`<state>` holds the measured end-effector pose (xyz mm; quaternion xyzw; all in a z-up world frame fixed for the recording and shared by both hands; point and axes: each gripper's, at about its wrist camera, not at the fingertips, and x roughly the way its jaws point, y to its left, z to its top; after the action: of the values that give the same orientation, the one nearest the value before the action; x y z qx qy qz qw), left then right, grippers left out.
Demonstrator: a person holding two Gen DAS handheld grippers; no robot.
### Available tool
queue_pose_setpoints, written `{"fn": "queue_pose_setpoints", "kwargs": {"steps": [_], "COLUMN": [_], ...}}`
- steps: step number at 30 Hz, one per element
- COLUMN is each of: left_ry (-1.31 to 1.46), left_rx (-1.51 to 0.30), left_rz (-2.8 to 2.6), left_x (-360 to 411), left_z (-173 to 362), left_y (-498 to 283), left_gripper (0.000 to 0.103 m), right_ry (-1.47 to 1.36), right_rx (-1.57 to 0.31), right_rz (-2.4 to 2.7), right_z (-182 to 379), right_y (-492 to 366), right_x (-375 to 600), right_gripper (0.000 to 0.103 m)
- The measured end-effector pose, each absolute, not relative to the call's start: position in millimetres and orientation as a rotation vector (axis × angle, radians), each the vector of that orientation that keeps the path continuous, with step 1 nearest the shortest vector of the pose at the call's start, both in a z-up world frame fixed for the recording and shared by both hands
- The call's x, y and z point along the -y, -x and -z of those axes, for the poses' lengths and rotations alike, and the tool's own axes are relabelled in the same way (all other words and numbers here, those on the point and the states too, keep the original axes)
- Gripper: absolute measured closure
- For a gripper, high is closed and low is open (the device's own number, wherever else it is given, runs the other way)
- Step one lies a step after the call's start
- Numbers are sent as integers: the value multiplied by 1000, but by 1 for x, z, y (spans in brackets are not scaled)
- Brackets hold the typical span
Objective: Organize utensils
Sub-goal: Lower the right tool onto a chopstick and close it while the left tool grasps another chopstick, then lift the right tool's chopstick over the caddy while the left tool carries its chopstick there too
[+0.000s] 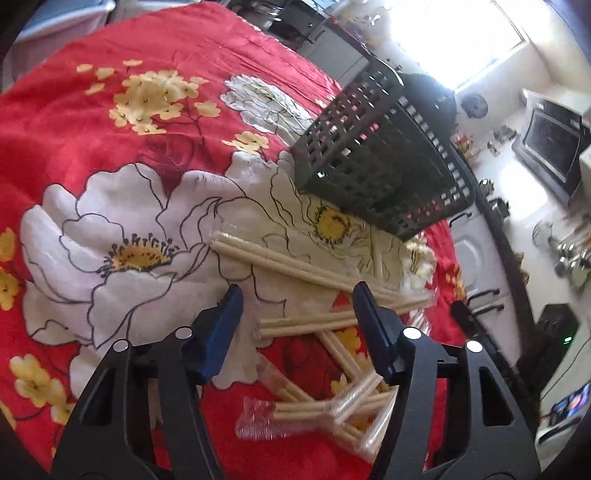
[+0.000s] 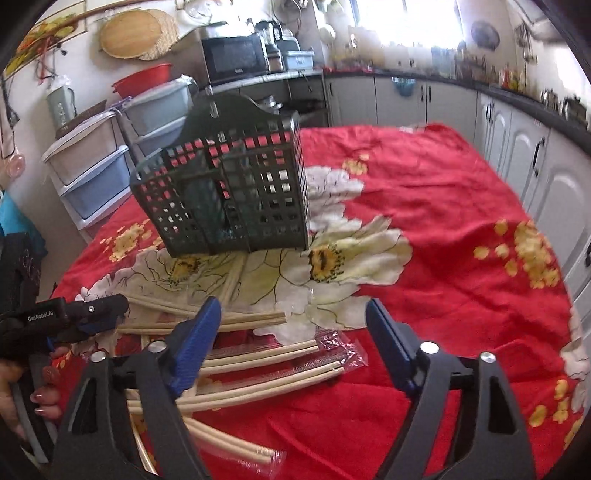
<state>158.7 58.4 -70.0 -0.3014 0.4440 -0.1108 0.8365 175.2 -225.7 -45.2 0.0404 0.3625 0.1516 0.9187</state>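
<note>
Left gripper (image 1: 297, 295): blue-padded fingers spread wide, holding nothing, hovering over wrapped chopsticks (image 1: 317, 273) on the floral cloth (image 1: 110, 155). Seen also from the right wrist view at the left edge of the cloth (image 2: 443, 221), gripper (image 2: 107, 314) held in a hand (image 2: 22, 391) with painted nails

Right gripper (image 2: 293, 314): fingers likewise wide apart, empty, raised above the near edge of the cloth; left finger (image 2: 199, 339) overlapping the chopsticks (image 2: 266, 354) in view (contact not determinable)

Chopsticks: pale wooden pairs in clear plastic sleeves, scattered criss-cross on the cloth near its near-left corner as the right wrist view shows it; several pairs lying flat, sleeve ends crumpled; one pair lying close up to the base of the basket (image 2: 229, 195)

Basket (image 1: 380, 158): dark green plastic, square-grid walls, inner dividers, raised arched back panel; standing upright on the cloth, on the large white flower print, just beyond the chopsticks; contents not discernible through the grid

Cloth: red with white and yellow flowers, wrinkled, covering the whole tabletop

Surroundings: microwave (image 2: 234, 55) on a far counter, stacked plastic drawers (image 2: 92, 173) at left, white cabinets (image 2: 524, 155) along the right wall, bright window (image 2: 417, 22)
</note>
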Motion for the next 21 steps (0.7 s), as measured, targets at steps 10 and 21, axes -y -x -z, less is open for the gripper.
{"fn": "queue_pose_setpoints", "kwargs": {"steps": [10, 21], "left_ry": [835, 921], "left_rx": [-964, -968], "left_rz": [199, 170], "left_x": [-83, -96], "left_z": [80, 91], "left_y": [-176, -182], "left_gripper": [68, 85], "right_ry": [-257, -313], "right_rx": [-863, -855], "right_rz": [-358, -401], "right_z": [69, 67], "right_y": [-202, -202], "right_x": [239, 246], "right_gripper": [52, 97]}}
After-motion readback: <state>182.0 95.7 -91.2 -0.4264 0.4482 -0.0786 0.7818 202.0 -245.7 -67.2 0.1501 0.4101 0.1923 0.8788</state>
